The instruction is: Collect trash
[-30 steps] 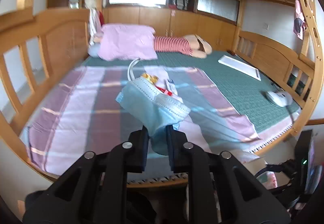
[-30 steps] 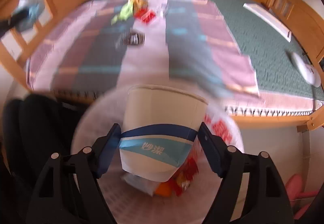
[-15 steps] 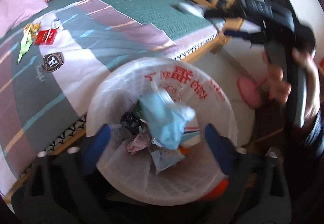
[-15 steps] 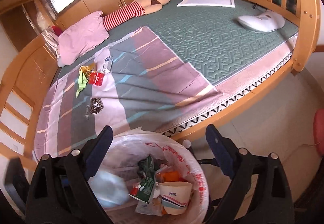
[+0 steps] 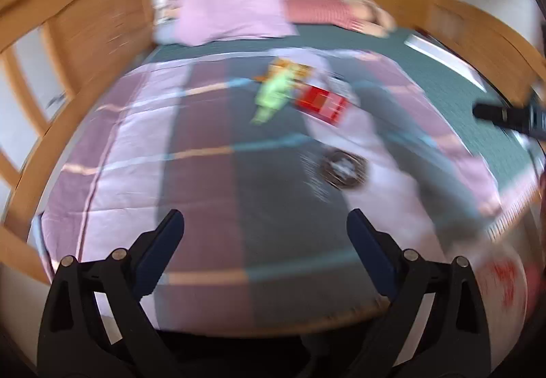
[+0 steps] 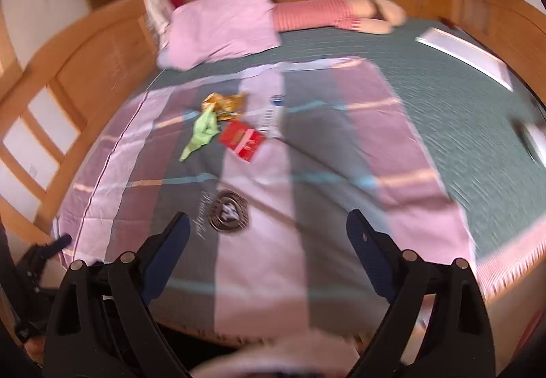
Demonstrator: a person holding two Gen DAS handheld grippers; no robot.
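Several pieces of trash lie together on the striped blanket: a green wrapper (image 6: 201, 134), a red packet (image 6: 241, 140), a yellow-orange wrapper (image 6: 223, 102) and a white slip (image 6: 271, 111). They also show, blurred, in the left wrist view: the green wrapper (image 5: 274, 94) and the red packet (image 5: 320, 103). My left gripper (image 5: 265, 239) is open and empty, above the blanket's near end. My right gripper (image 6: 265, 238) is open and empty, also short of the trash. The bin's white liner (image 5: 501, 279) shows at the lower right of the left wrist view.
A pink pillow (image 6: 221, 26) and a striped stuffed toy (image 6: 341, 11) lie at the bed's head. A white flat board (image 6: 464, 55) lies on the green mat at the right. Wooden rails (image 6: 61, 81) frame the bed. The other gripper's dark finger (image 5: 505, 115) shows at the right.
Both grippers have swung up from the bin to face the bed. The blue face mask and the paper cup were let go into the bin, and both grippers are now empty.
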